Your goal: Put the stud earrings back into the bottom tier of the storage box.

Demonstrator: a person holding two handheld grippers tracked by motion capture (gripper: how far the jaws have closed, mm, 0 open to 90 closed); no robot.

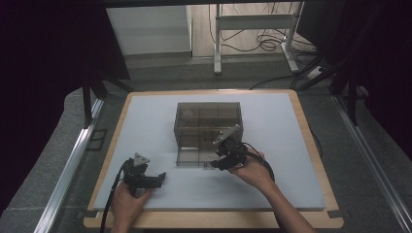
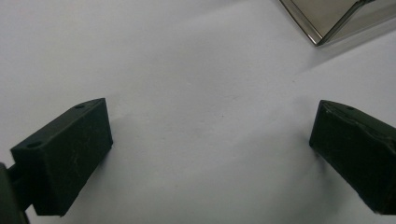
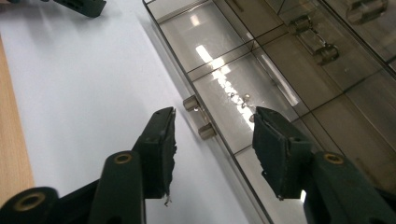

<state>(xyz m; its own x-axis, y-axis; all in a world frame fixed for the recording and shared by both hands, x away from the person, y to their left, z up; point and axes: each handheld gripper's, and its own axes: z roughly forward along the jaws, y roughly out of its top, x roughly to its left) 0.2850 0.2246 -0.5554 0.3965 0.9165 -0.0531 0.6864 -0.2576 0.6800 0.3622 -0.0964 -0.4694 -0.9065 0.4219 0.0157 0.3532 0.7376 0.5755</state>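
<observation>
Two open black jaws of the right gripper [image 3: 212, 140] straddle a small metal handle [image 3: 200, 117] on the smoky clear drawer box [image 1: 208, 127], mid-surface, gripping nothing. Left gripper [image 1: 163, 177] rests near the front edge, jaws wide apart and empty, above the white mat [image 1: 145, 121].

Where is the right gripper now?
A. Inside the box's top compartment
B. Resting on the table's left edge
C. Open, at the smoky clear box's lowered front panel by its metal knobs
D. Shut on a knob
C: the right gripper has its jaws spread, straddling the panel edge near the metal knobs of the box.
</observation>
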